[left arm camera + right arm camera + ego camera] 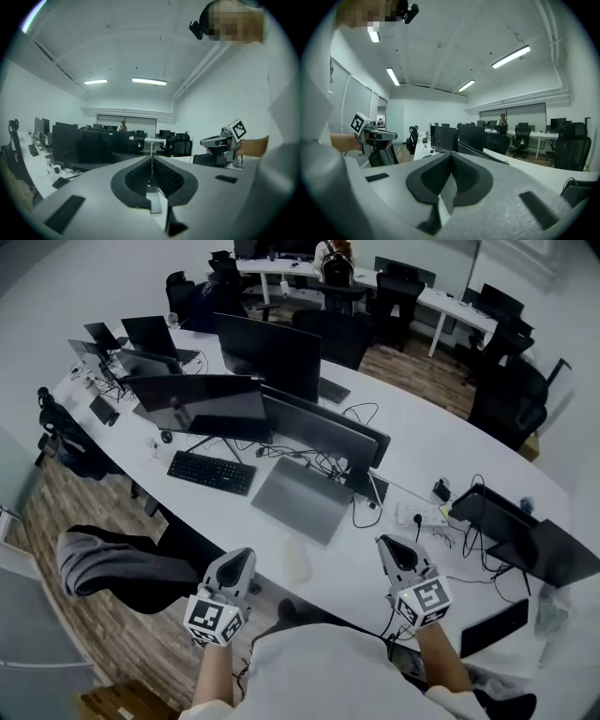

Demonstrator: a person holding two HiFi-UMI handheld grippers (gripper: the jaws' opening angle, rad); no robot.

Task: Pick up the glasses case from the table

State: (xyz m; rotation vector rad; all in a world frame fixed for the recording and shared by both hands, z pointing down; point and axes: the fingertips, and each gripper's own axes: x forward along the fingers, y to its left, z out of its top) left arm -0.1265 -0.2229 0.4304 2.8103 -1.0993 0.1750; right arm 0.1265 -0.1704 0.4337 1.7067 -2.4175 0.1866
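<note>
Pickup not begun: left gripper and right gripper both have fingers pressed together, empty; the pale oblong I take for the glasses case lies untouched on the counter, at 3 o'clock of the left gripper.

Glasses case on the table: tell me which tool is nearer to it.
Left. The left tool hovers just left of the glasses case; the right tool is farther off on its right.

Lying flat on the white table, close to its near edge: a pale, whitish glasses case, oblong with rounded ends. Pointing its long side away from that edge, toward the closed grey laptop just beyond. Nearly blending into the tabletop, details too faint to tell, resting apart from everything around.
</note>
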